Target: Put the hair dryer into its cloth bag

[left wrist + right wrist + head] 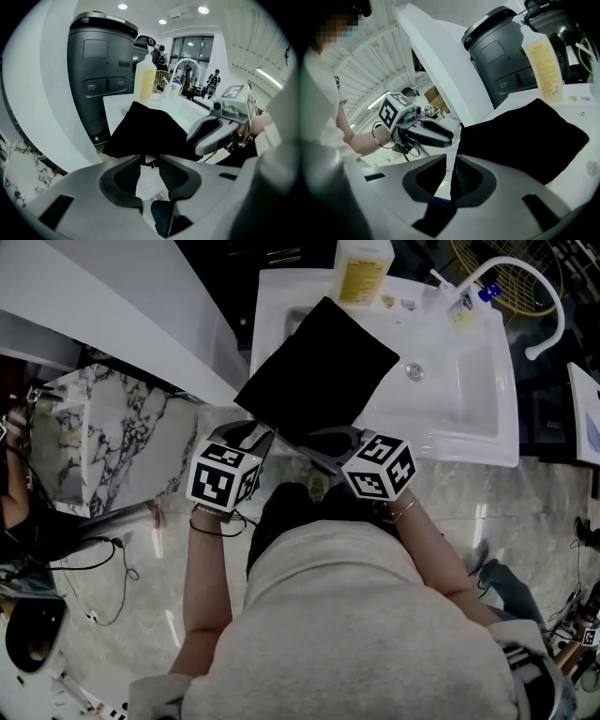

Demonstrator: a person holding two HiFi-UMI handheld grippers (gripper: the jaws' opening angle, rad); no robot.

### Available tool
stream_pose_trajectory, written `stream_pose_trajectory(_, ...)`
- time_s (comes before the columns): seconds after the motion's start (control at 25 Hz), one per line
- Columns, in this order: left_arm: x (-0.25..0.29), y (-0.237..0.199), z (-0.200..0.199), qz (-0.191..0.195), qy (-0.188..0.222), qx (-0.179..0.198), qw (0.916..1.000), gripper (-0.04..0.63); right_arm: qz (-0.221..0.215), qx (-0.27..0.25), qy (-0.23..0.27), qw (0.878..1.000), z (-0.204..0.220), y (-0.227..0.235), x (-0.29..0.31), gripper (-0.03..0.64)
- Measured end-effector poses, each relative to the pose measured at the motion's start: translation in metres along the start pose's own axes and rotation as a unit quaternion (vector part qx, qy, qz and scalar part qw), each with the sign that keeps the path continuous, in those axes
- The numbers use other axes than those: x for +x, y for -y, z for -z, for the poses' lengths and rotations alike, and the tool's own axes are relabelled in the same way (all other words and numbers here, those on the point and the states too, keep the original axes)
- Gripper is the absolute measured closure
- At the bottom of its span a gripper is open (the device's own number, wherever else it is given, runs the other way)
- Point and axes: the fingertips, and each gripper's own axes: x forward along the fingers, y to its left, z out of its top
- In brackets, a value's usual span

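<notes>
L gripper [150, 160]: jaws abt half apart, nothing clamped, tips just short of near edge of black cloth bag [317, 371]. R gripper [451, 158]: jaws only slightly apart, bag edge at tips, not pinched. Bag lies across front-left corner of white sink [469, 439], overhanging rim.

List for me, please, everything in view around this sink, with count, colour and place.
cloth bag: one, black, over the sink's left side
sink: one, white, centre
faucet: one, white, sink's far right
bottle: one, yellow, behind the sink
small bottle: one, white with blue cap, beside the faucet
marble block: one, white with grey veins, left of the sink
machine: one, dark grey, beyond the sink
left gripper: one, grey, jaws apart at the bag's edge
right gripper: one, grey, jaws apart, bag beside one pad
</notes>
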Motion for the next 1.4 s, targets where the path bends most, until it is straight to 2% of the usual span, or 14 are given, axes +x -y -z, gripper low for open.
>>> stream_pose_trajectory(0.08,-0.012,0.0,-0.013,0.001,0.033,-0.018,0.9993,0.531,-0.003,-0.008,-0.006,1.0,0.0,-0.003,-0.001,0.551)
stream_pose_trajectory(0.2,-0.024,0.01,-0.034,0.024,0.094,-0.073,0.9926,0.56,-0.017,-0.021,-0.01,1.0,-0.005,-0.01,-0.007,0.538)
stream_pose_trajectory(0.28,-0.029,0.02,-0.048,0.059,0.133,-0.112,0.9829,0.57,-0.019,-0.033,-0.004,0.999,-0.012,-0.015,-0.013,0.54)
stream_pose_trajectory(0.4,-0.037,0.032,-0.069,0.109,0.193,-0.165,0.9611,0.574,-0.006,-0.037,0.035,0.999,-0.033,-0.016,-0.027,0.556)
stream_pose_trajectory(0.48,-0.04,0.032,-0.08,0.106,0.221,-0.179,0.9528,0.574,-0.007,-0.026,0.083,0.996,-0.054,-0.017,-0.039,0.584)
stream_pose_trajectory(0.64,-0.041,0.02,-0.093,0.044,0.249,-0.17,0.9527,0.574,-0.022,0.001,0.172,0.985,-0.091,-0.022,-0.062,0.617)
stream_pose_trajectory(0.8,-0.05,0.016,-0.103,0.003,0.266,-0.159,0.9508,0.574,0.029,0.014,0.216,0.976,-0.111,-0.015,-0.076,0.618)
stream_pose_trajectory(0.88,-0.053,0.016,-0.109,-0.014,0.275,-0.153,0.9492,0.574,0.068,0.024,0.222,0.972,-0.115,-0.009,-0.082,0.618)
stream_pose_trajectory(1.0,-0.052,0.024,-0.113,-0.009,0.274,-0.148,0.9503,0.574,0.114,0.031,0.211,0.97,-0.115,-0.001,-0.086,0.618)
stream_pose_trajectory(1.12,-0.046,0.039,-0.113,0.002,0.262,-0.135,0.9558,0.574,0.131,0.018,0.212,0.968,-0.116,-0.002,-0.091,0.618)
stream_pose_trajectory(1.24,-0.043,0.052,-0.114,-0.012,0.247,-0.092,0.9646,0.574,0.149,0.004,0.212,0.966,-0.11,-0.002,-0.095,0.618)
stream_pose_trajectory(1.4,-0.039,0.06,-0.113,-0.015,0.235,-0.07,0.9693,0.574,0.165,0.006,0.201,0.966,-0.096,0.001,-0.097,0.618)
